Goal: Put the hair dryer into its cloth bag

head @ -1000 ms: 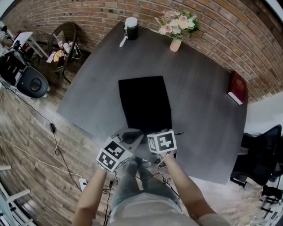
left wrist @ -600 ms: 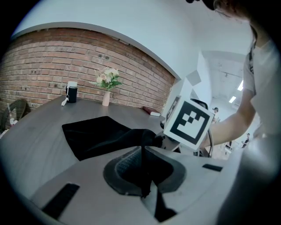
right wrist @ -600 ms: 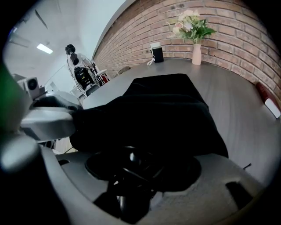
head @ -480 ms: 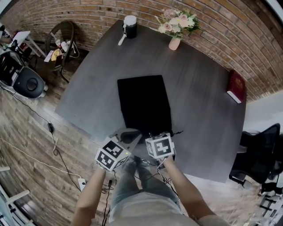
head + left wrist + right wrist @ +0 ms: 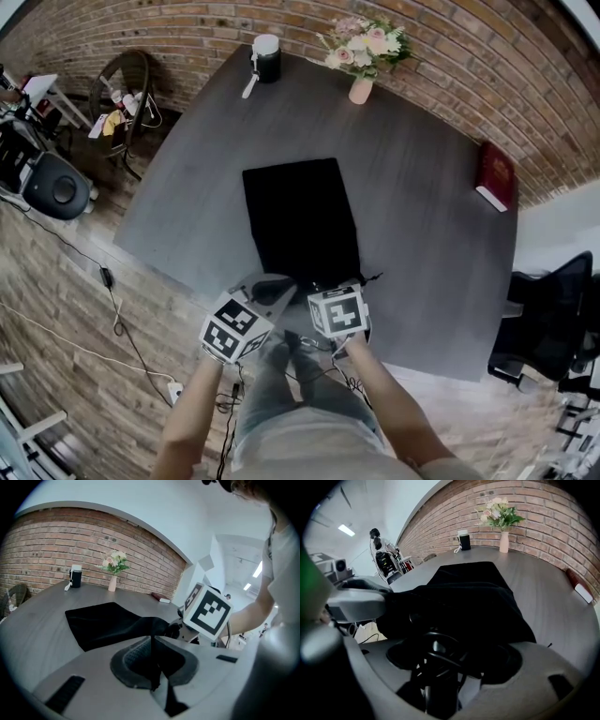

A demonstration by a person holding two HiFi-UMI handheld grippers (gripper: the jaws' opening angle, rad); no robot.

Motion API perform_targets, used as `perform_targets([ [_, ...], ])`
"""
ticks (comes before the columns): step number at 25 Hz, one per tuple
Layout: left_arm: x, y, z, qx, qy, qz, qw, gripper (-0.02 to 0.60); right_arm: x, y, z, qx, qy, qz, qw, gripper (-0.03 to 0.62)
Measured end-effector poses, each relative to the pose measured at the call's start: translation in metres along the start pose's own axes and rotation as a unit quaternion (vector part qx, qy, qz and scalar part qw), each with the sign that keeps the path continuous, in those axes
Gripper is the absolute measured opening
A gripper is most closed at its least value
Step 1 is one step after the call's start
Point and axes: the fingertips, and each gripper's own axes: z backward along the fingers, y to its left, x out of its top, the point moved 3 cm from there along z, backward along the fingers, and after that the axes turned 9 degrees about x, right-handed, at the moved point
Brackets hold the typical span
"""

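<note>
No word, number or brand name can be read anywhere. The only printed signs are black-and-white square code markers. One set is on the left cube (image 5: 234, 328), which sits on the left gripper (image 5: 279, 283). Another is on the right cube (image 5: 337, 311), on the right gripper (image 5: 330, 284). The red book (image 5: 494, 175) shows no legible title.

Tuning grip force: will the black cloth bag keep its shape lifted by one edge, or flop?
Probably floppy: the cloth bag lies flat on the table, and its near edge bunches into a thin fold where the jaws of the left gripper pinch it. Likely light: that pinch raises the edge. The mouth may sag shut unless held open.
</note>
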Motion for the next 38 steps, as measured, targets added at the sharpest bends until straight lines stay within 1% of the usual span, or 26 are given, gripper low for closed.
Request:
perform_targets([
  [2, -0.001, 0.0, 0.0, 0.001, 0.0, 0.0, 1.0, 0.02, -0.002, 0.001, 0.0, 0.006, 0.002, 0.0, 1.0, 0.371],
  [4, -0.001, 0.0, 0.0, 0.002, -0.001, 0.002, 1.0, 0.02, -0.007, 0.003, -0.003, 0.015, 0.014, 0.006, 1.0, 0.38],
  [6, -0.002, 0.001, 0.0, 0.002, -0.002, 0.004, 1.0, 0.02, -0.014, 0.007, -0.007, 0.024, 0.035, 0.021, 0.999, 0.412],
  [8, -0.001, 0.003, 0.0, 0.003, -0.003, 0.005, 1.0, 0.02, -0.019, 0.014, -0.009, 0.032, 0.053, 0.042, 0.997, 0.431],
  [10, -0.001, 0.005, 0.0, 0.005, -0.004, 0.005, 1.0, 0.02, -0.021, 0.021, -0.008, 0.048, 0.056, 0.055, 0.996, 0.463],
  [12, -0.003, 0.007, 0.001, 0.004, -0.005, 0.007, 0.9999, 0.02, -0.02, 0.029, -0.006, 0.082, 0.043, 0.039, 0.995, 0.525],
  [14, -0.005, 0.009, 0.0, 0.004, -0.008, 0.013, 0.9999, 0.02, -0.013, 0.033, -0.003, 0.107, 0.03, 0.016, 0.994, 0.543],
  [16, -0.006, 0.01, 0.0, 0.004, -0.013, 0.021, 0.9997, 0.02, -0.011, 0.031, 0.002, 0.105, 0.042, 0.029, 0.993, 0.545],
  [19, -0.006, 0.01, 0.0, 0.003, -0.017, 0.026, 0.9995, 0.02, -0.019, 0.03, 0.01, 0.101, 0.065, 0.053, 0.991, 0.546],
  [24, -0.008, 0.011, 0.003, -0.001, -0.015, 0.026, 0.9995, 0.02, -0.047, 0.031, 0.027, 0.103, 0.08, 0.044, 0.99, 0.546],
  [26, -0.009, 0.012, 0.005, -0.002, -0.013, 0.027, 0.9996, 0.02, -0.061, 0.029, 0.032, 0.098, 0.09, 0.047, 0.99, 0.538],
  [28, -0.011, 0.013, 0.004, -0.001, -0.011, 0.026, 0.9996, 0.02, -0.073, 0.024, 0.034, 0.087, 0.095, 0.053, 0.99, 0.517],
  [33, -0.013, 0.014, 0.005, 0.006, -0.009, 0.03, 0.9995, 0.02, -0.09, 0.022, 0.03, 0.079, 0.093, 0.052, 0.991, 0.413],
  [35, -0.013, 0.013, 0.004, 0.008, -0.007, 0.029, 0.9995, 0.02, -0.09, 0.021, 0.028, 0.07, 0.089, 0.059, 0.992, 0.349],
  [36, -0.014, 0.012, 0.004, 0.008, -0.006, 0.028, 0.9996, 0.02, -0.09, 0.021, 0.028, 0.065, 0.088, 0.066, 0.992, 0.328],
  [38, -0.014, 0.011, 0.004, 0.009, -0.004, 0.026, 0.9996, 0.02, -0.089, 0.021, 0.026, 0.061, 0.089, 0.081, 0.991, 0.316],
])
